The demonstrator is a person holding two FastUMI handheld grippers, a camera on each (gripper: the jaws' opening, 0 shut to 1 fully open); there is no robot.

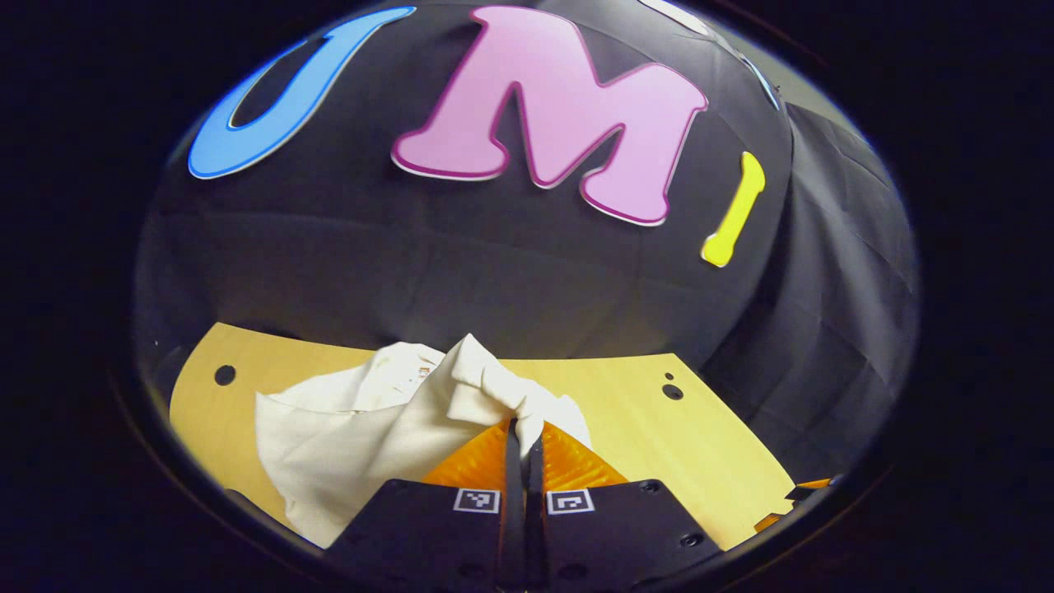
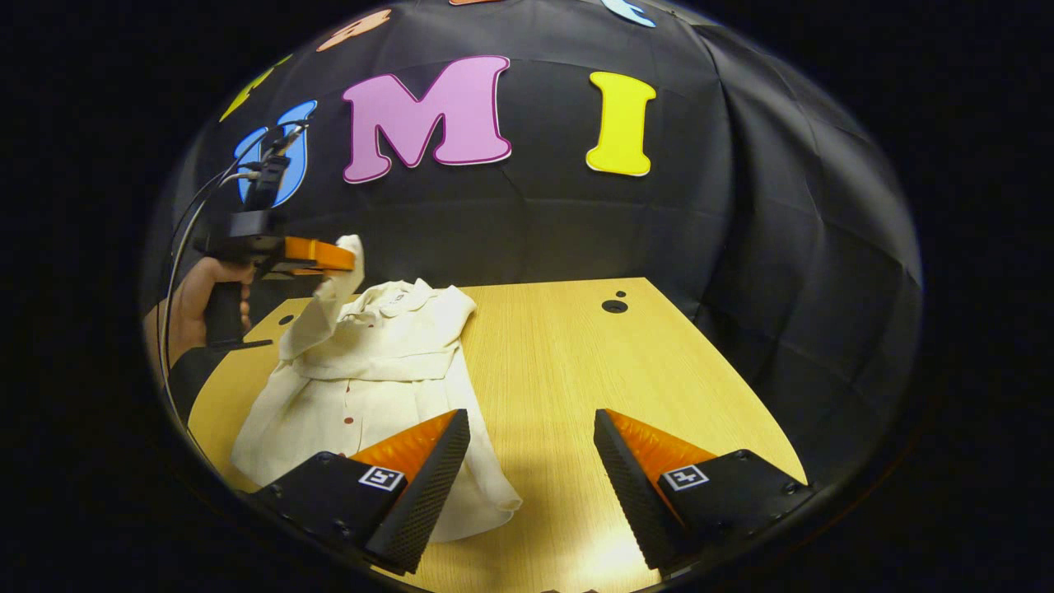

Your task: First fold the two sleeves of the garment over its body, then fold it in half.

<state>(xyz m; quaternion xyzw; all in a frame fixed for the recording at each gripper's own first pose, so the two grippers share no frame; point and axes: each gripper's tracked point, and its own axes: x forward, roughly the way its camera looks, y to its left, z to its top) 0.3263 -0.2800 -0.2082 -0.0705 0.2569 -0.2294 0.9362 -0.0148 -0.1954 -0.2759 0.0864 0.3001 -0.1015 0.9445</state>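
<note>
Cream-white button-front shirt [image 2: 370, 371] of thin cloth lies spread on the pale wooden tabletop [image 2: 568, 371], toward nine o'clock in the right gripper view, its collar at the far end near the black cloth wall and its hem reaching the near edge; small dark red buttons run down its front. One sleeve [image 2: 325, 309] is lifted off the body, rising toward eleven o'clock to the left gripper [image 2: 350, 257], whose fingers are clenched on the sleeve's end while a hand [image 2: 202, 301] holds its black handle at the table's far left corner, with cables trailing upward. In the left gripper view that same gripper [image 1: 524, 424] shows its two fingers pressed together on a bunched fold of the shirt [image 1: 362, 428], which drapes away toward eight o'clock. Right gripper [image 2: 531, 428] hangs released, fingers spread wide above the near tabletop, one fingertip over the shirt's hem. Small square black-and-white markers sit on both grippers; no readable writing appears on the shirt.
</note>
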